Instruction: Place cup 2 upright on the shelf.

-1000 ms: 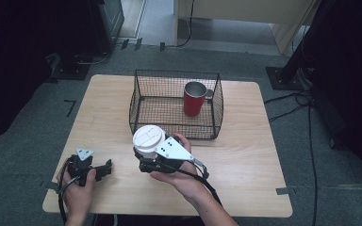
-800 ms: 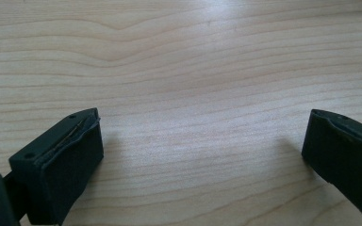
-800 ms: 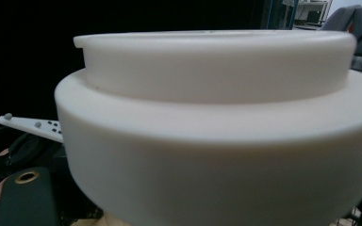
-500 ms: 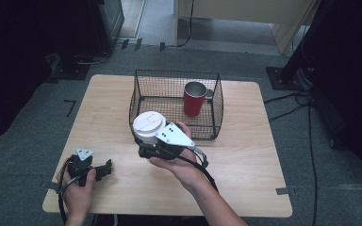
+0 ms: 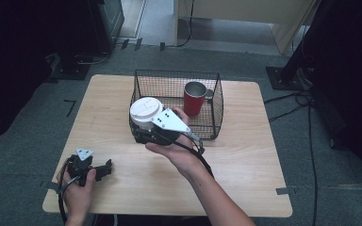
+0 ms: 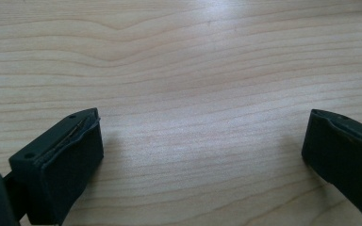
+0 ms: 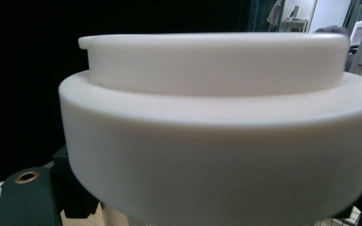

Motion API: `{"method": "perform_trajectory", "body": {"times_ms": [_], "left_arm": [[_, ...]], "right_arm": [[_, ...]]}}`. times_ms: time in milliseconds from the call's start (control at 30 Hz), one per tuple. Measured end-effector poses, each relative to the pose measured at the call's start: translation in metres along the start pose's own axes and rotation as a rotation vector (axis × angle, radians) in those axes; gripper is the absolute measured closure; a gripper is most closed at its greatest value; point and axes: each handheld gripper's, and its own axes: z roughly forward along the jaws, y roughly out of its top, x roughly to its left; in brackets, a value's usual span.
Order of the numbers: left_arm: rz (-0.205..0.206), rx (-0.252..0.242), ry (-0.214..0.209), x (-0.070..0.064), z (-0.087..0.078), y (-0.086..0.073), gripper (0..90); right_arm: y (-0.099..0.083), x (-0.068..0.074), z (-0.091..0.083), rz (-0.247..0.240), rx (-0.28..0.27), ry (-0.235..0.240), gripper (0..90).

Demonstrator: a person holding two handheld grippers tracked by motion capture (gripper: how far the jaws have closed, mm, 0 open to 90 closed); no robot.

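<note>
The white lidded cup (image 5: 145,111) carries a stepped lid: a wide lower ring with a narrower raised disc on top, matte and unmarked. In the right gripper view the lid (image 7: 217,122) sits very close to the camera, upright. The cup is held in the air at the near-left corner of the black wire basket (image 5: 141,84), about level with its rim. A red cup (image 5: 194,99) stands upright inside the basket, toward its right side.

The right gripper (image 5: 143,133) is closed on the white lidded cup below the lid. The left gripper (image 6: 202,155) rests low over the bare wooden table (image 6: 193,56) near its front-left corner; its jaws stand wide apart, holding nothing.
</note>
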Motion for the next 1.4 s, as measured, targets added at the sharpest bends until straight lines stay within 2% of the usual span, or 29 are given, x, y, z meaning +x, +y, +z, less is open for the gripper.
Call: {"method": "perform_trajectory", "body": {"times_ms": [400,767,933,1100,1400], "left_arm": [[0.000,0.000,0.000,0.000,0.000,0.000,0.0],[-0.001,-0.001,0.000,0.000,0.000,0.000,0.0],[-0.001,-0.001,0.000,0.000,0.000,0.000,0.0],[-0.002,-0.001,0.000,0.000,0.000,0.000,0.0],[-0.001,-0.002,0.000,0.000,0.000,0.000,0.0]], "right_arm": [[0.017,-0.012,0.020,0.012,-0.011,-0.009,16.0],[0.024,-0.032,0.039,0.034,-0.047,-0.056,16.0],[0.025,-0.041,0.047,0.035,-0.050,-0.088,16.0],[0.025,-0.049,0.056,0.057,-0.051,-0.116,16.0],[0.019,-0.059,0.077,0.045,-0.048,-0.150,16.0]]}}
